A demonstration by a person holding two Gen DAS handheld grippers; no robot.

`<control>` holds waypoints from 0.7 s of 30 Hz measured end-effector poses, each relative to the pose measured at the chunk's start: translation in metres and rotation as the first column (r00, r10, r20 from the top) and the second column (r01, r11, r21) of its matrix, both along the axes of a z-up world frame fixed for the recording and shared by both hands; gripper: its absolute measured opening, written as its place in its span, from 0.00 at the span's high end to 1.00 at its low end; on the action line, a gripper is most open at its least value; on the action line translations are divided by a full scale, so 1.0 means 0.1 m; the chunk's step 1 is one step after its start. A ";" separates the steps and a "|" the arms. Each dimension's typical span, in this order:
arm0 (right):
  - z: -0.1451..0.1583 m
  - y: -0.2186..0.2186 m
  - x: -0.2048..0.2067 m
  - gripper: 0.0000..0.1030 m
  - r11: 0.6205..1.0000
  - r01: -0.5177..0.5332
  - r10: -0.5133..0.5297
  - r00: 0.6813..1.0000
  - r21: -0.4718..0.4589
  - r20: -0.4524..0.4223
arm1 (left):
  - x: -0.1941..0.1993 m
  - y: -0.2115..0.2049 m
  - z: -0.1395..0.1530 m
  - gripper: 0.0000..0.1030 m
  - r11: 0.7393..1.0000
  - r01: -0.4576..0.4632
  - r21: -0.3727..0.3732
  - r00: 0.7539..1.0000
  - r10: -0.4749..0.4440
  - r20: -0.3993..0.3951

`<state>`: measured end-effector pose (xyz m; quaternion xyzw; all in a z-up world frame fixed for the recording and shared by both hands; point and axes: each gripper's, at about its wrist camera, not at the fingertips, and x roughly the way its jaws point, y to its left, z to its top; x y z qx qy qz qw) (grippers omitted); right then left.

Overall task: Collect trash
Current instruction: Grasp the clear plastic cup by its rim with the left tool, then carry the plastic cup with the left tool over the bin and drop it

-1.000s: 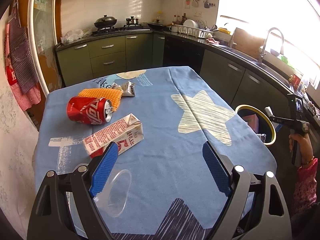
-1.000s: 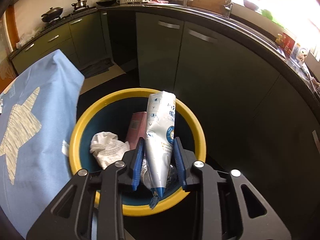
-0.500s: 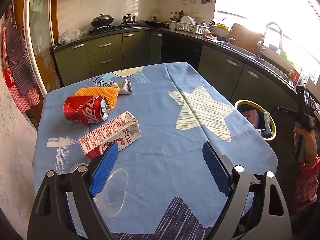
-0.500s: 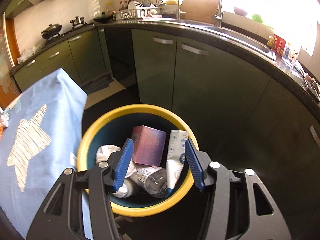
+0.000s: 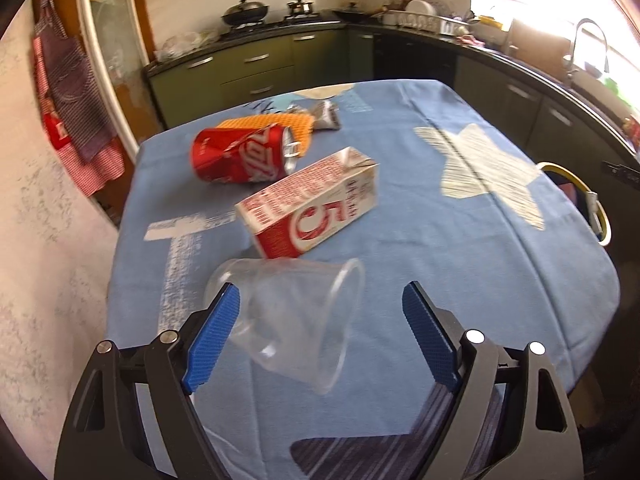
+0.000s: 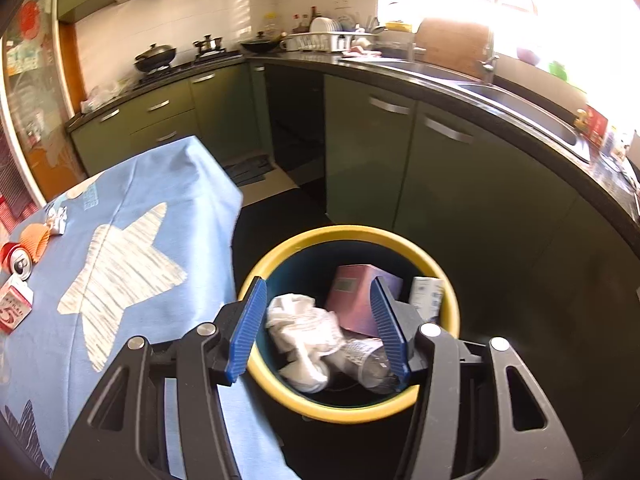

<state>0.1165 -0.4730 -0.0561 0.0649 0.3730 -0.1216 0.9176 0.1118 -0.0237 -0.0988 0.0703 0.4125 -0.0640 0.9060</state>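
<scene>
left wrist view, nearest first: left tongs (image 5: 320, 336) spread wide and empty, straddling a clear plastic cup (image 5: 296, 320) that lies on its side on the blue-clothed table (image 5: 460, 280), mouth toward the right pad. left pad sits at the cup's base; whether it touches i cannot tell. right pad stands clear of the rim. judged: the wide spread is there to take the cup across its length, and thin plastic will likely buckle if squeezed hard.

just beyond the cup, a red-and-white milk carton (image 5: 312, 212) lies flat, then a red soda can (image 5: 244, 156) on its side, with an orange wrapper (image 5: 272, 124) and a crumpled foil scrap (image 5: 326, 114) behind it. all still waiting on the table.

right wrist view: right tongs (image 6: 318, 328) about half open, nothing between the pads, having just widened, hanging above the yellow-rimmed bin (image 6: 276, 258) on the floor beside the table's edge. inside: white crumpled tissue (image 6: 304, 324), a pink box (image 6: 356, 296), a white pouch (image 6: 428, 294) against the wall, a clear bottle (image 6: 368, 364).
</scene>
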 end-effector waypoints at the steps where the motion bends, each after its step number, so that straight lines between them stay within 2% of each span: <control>1: -0.01 0.03 0.01 0.50 1.000 -0.008 0.008 1.000 0.000 -0.003 | 0.02 0.03 -0.01 0.23 1.000 -0.018 0.004 1.000 0.018 -0.001; 6: -0.05 0.12 0.06 0.50 0.999 -0.034 0.034 0.999 0.002 -0.015 | 0.07 0.10 -0.08 0.38 0.995 -0.083 0.049 0.997 0.083 -0.007; 8: -0.06 0.14 0.07 0.50 0.999 -0.039 0.040 0.999 0.005 -0.018 | 0.08 0.11 -0.10 0.46 0.994 -0.090 0.066 0.996 0.091 -0.011; 15: -0.10 0.15 0.10 0.50 0.999 -0.050 0.050 0.999 0.017 -0.019 | 0.09 0.09 -0.15 0.62 0.991 -0.101 0.088 0.994 0.103 -0.019; 17: -0.10 0.15 0.10 0.50 0.998 -0.052 0.053 0.998 0.020 -0.017 | 0.09 0.10 -0.17 0.74 0.991 -0.102 0.084 0.994 0.105 -0.031; 20: -0.09 0.14 0.08 0.50 0.998 -0.053 0.053 0.999 0.022 -0.014 | 0.09 0.10 -0.20 0.87 0.992 -0.100 0.076 0.993 0.103 -0.049; 21: -0.09 0.14 0.08 0.50 0.998 -0.052 0.052 0.999 0.023 -0.012 | 0.08 0.10 -0.21 0.89 0.992 -0.100 0.082 0.993 0.105 -0.050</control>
